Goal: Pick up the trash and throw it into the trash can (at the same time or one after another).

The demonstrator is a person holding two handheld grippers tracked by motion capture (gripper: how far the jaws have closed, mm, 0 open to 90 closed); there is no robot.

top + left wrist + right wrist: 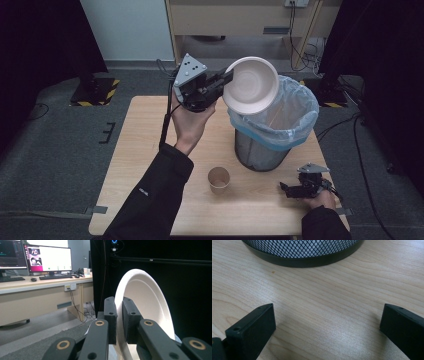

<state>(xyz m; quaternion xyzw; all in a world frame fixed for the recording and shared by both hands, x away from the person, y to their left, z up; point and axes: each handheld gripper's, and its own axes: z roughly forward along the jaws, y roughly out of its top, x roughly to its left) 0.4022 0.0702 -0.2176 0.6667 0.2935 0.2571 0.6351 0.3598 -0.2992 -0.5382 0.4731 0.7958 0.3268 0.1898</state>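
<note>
A white paper bowl [251, 84] hangs tilted on edge over the near-left rim of a black mesh bin [260, 150] lined with a pale blue bag [295, 112]. My left gripper [227, 78] is shut on the bowl's rim; in the left gripper view the bowl [147, 302] stands between the two pads [110, 315], which pinch its edge. My right gripper [286, 189] rests low on the table at the front right, jaws wide apart over bare wood [327, 315] and aimed at the bin's base [304, 261]. A brown paper cup [219, 179] stands upright in front of the bin.
The wooden table [145, 165] is small, with dark carpet all around. A wooden desk [37, 285] with monitors stands beyond. Black stands with hazard-striped bases [95, 90] flank the table's far corners.
</note>
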